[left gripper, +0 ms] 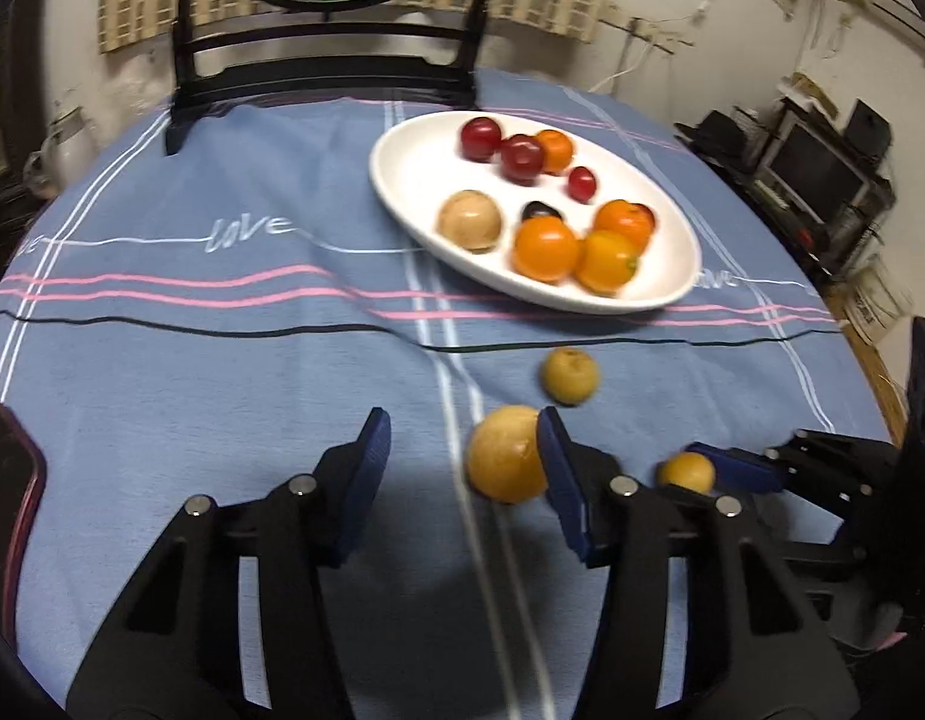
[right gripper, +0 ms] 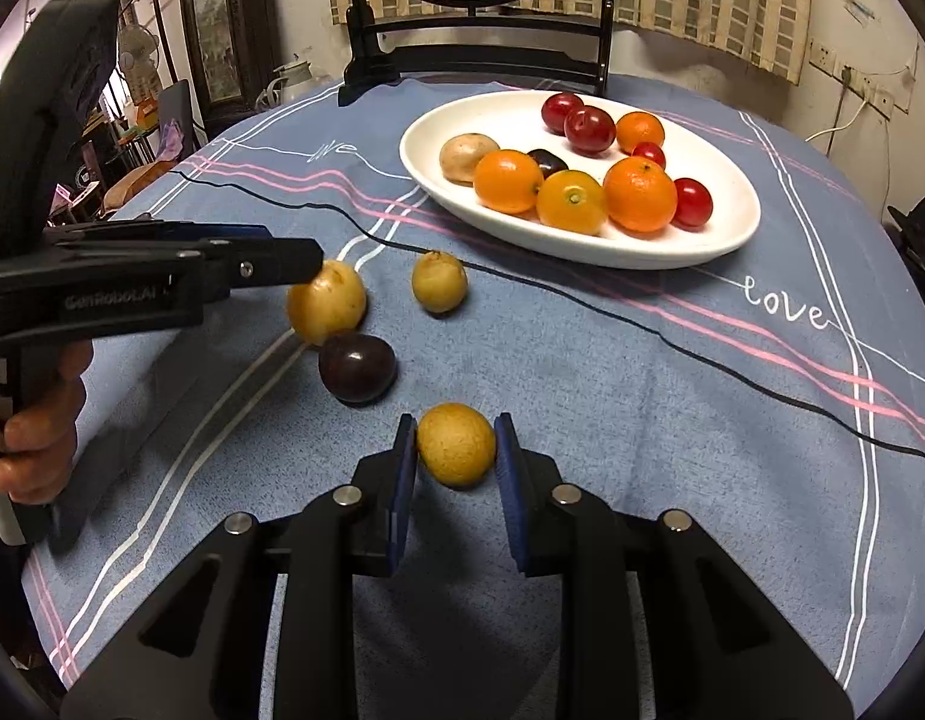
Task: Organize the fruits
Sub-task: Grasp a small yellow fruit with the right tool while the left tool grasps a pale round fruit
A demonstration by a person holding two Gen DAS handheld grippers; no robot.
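- Four fruits lie loose on the blue tablecloth (right gripper: 642,420), apart from the white plate (right gripper: 438,180) that sits well beyond both pairs of fingers and holds the oranges (right gripper: 639,193), the red plums (right gripper: 589,129) and a few other fruits.
- The right gripper (right gripper: 456,450) is clenched on a small yellow fruit (right gripper: 456,443); its two blue pads press the fruit's left and right sides at the fingertips.
- The left gripper (left gripper: 462,444) stands released; nothing lies between its pads; a larger yellow fruit (left gripper: 503,455) touches the inner face of its right finger (left gripper: 561,480), at the tip; in the right wrist view that finger's tip meets the same fruit from the left.
- A dark plum (right gripper: 357,366) rests just ahead and left of the right fingers, touching the larger yellow fruit.
- Another small yellow fruit (right gripper: 440,282) lies just beyond the left fingertips, near the plate's front rim.
- A hand (right gripper: 33,420) grips the left gripper's handle at the frame's edge.
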